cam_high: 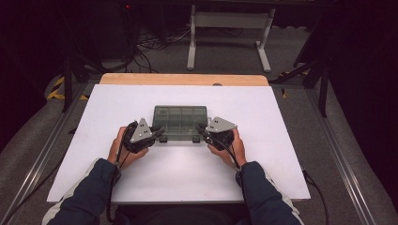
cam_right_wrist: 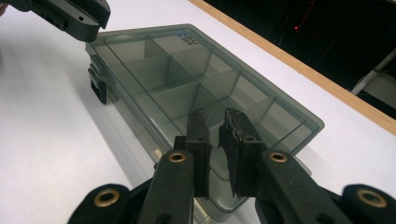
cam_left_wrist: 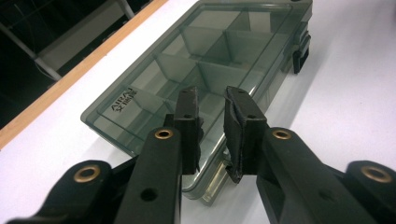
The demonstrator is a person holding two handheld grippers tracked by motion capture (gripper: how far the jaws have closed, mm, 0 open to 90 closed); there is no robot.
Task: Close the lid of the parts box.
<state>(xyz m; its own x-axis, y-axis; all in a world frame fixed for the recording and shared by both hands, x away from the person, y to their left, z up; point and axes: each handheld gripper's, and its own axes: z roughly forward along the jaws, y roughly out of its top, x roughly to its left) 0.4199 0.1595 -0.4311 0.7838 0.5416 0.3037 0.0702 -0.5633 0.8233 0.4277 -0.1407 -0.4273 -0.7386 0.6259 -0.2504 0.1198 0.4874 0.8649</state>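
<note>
Item: smoke-grey see-through compartment box (cam_high: 180,123), lid down, lying flat.
Location: middle of the white worktop (cam_high: 141,178), long side toward the person, between the two grippers.
Interior: dividers split the box into several compartments; contents cannot be made out through the tinted lid.
Marking: raised lettering on one lid corner in the left gripper view; a small label at the far corner in the right gripper view.
Latches: two dark latches on the near long edge, one (cam_left_wrist: 299,56) seen beyond the left jaws, the other (cam_right_wrist: 97,86) seen beyond the right jaws.
Left hand-held gripper (cam_high: 158,132): at the box's near left corner, jaws pointing in over the lid edge. Jaws stand a narrow gap apart, released; in its own view (cam_left_wrist: 212,100) the gap shows bare lid behind it and nothing is pinched.
Right hand-held gripper (cam_high: 201,129): at the near right corner, mirrored. Jaws likewise slightly parted and released (cam_right_wrist: 215,120), tips over the corner of the lid with nothing clamped.
Contact: whether either set of tips rests on the lid cannot be told.
Hands: left hand (cam_high: 123,149) and right hand (cam_high: 231,146) wrapped round the gripper bodies, dark blue sleeves coming in from the near edge.
Worktop edge: a wooden strip (cam_high: 184,79) runs along the far side.
Surroundings: grey floor, cables and a white metal frame (cam_high: 229,28) beyond the worktop.
</note>
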